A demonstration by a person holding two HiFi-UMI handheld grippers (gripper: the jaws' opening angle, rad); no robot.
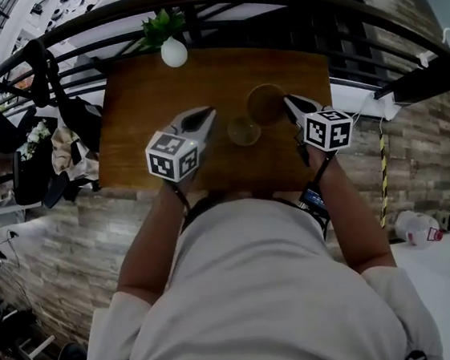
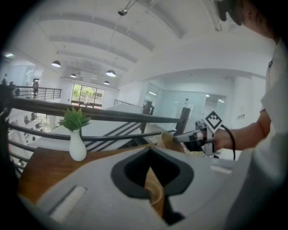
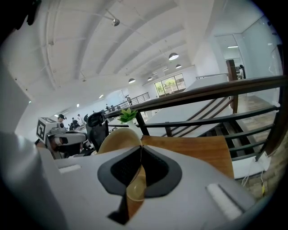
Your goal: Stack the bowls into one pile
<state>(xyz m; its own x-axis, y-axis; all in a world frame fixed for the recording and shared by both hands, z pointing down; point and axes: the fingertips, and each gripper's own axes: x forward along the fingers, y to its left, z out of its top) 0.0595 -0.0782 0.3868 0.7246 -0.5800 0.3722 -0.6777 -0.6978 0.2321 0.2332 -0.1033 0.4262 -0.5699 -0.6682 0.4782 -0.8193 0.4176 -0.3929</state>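
Right claw is clamped on the rim of the big bowl, holding that tan bowl tilted above the far right part of the wooden table. Left claw has its jaws together with nothing gripped, and points across the table from the other side. The small bowl sits upright on the table between the two claws, just beside the big bowl and on the person's side of it, a little toward the left. It seems slightly nearer the left claw, though the difference is small. Both bowls are round, so neither has a long axis to line up. The stack is not yet made, as the bowls are side by side rather than nested. Since the small bowl would likely fit inside the big one, the coming move probably turns on that short gap between them. A white vase with a green plant stands at the far edge, well apart from the bowls. No brand, label or writing can be read. Only black and white square markers show, on a cube fixed to each claw.
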